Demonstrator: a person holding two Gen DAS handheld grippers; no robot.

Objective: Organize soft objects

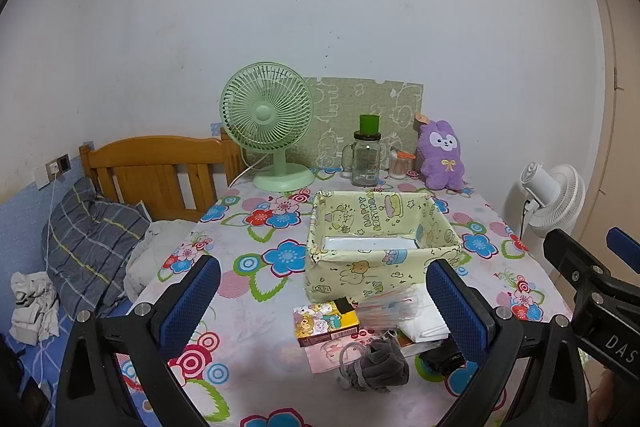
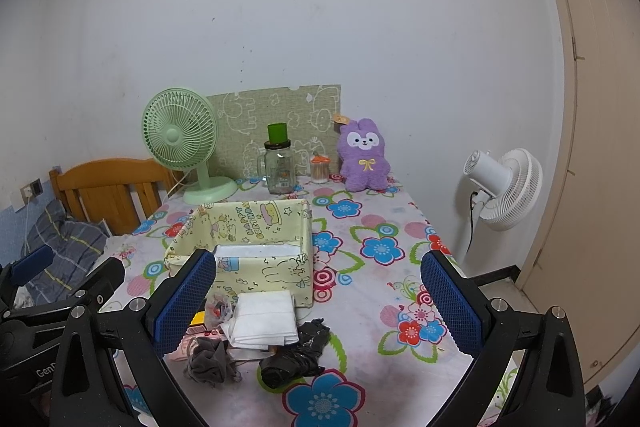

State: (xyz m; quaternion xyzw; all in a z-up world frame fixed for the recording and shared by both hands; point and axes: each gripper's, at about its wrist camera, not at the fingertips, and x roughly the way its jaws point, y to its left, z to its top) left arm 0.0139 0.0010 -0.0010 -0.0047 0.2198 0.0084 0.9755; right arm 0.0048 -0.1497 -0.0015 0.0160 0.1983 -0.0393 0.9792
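A pale yellow cartoon-print fabric box (image 1: 380, 251) (image 2: 248, 239) stands open on the flowered table, with something white lying flat inside. In front of it lie a crumpled grey sock (image 1: 380, 367) (image 2: 210, 357), a folded white cloth (image 2: 266, 321) (image 1: 424, 327), a crumpled black bag (image 2: 296, 353), a clear bag with coloured contents (image 1: 388, 307) and a colourful tissue pack (image 1: 326, 321). A purple plush bunny (image 1: 440, 155) (image 2: 364, 157) sits at the back. My left gripper (image 1: 323, 265) and right gripper (image 2: 319, 259) hover open above the pile, holding nothing.
A green desk fan (image 1: 266, 131), a glass jar with a green cup on top (image 1: 366, 159) and a cotton-swab tub (image 2: 320, 169) line the back wall. A bed with a wooden headboard (image 1: 160, 171) lies left. A white floor fan (image 2: 504, 187) and a door stand right.
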